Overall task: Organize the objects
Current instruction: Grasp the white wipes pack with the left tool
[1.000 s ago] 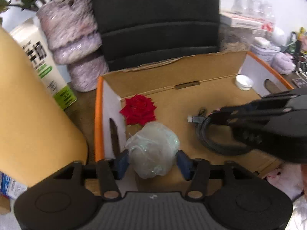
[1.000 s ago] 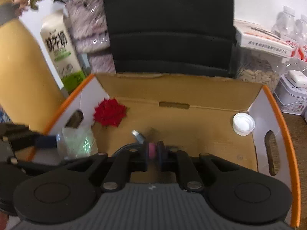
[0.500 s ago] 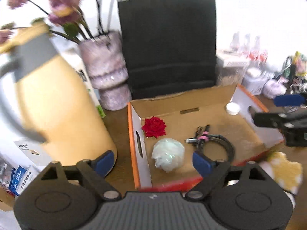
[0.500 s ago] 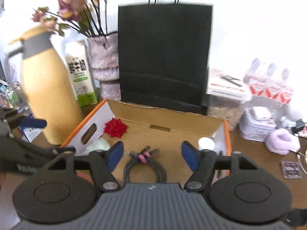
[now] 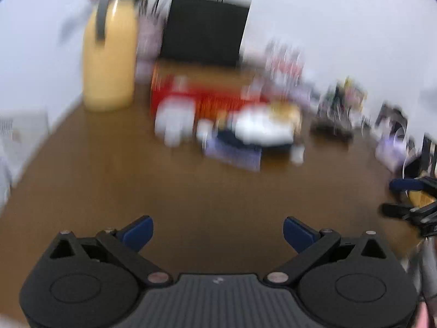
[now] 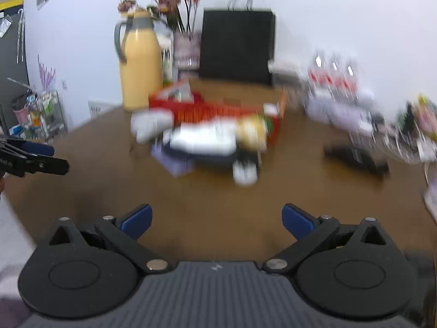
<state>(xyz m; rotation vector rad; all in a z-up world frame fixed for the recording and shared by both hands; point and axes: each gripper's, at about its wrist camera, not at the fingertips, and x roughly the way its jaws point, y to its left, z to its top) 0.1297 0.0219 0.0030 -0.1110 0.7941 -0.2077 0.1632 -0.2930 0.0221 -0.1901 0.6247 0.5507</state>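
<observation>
Both views are motion-blurred. The cardboard box [image 5: 207,98] [image 6: 218,109] with orange-red sides stands far back on the brown table [image 5: 191,191]. A blurred heap of white, yellow and dark objects [image 5: 262,128] [image 6: 215,136] lies in front of it. My left gripper [image 5: 218,232] hangs over bare table, its jaws opening wide with nothing between them. My right gripper [image 6: 217,217] is likewise opening and empty. Each gripper shows in the other's view: the right gripper [image 5: 404,199] at the right edge, the left gripper [image 6: 35,155] at the left edge.
A tall yellow thermos jug [image 6: 140,63] stands back left, with a vase of flowers [image 6: 185,43] and a black paper bag [image 6: 237,43] behind the box. Bottles and clutter [image 6: 333,82] line the right side. A dark flat object [image 6: 355,158] lies right of the heap.
Both grippers pulled far back from the box. The left let go of the pale bundle and the right let go of the cable, both left in the box. Jaws went wide.
</observation>
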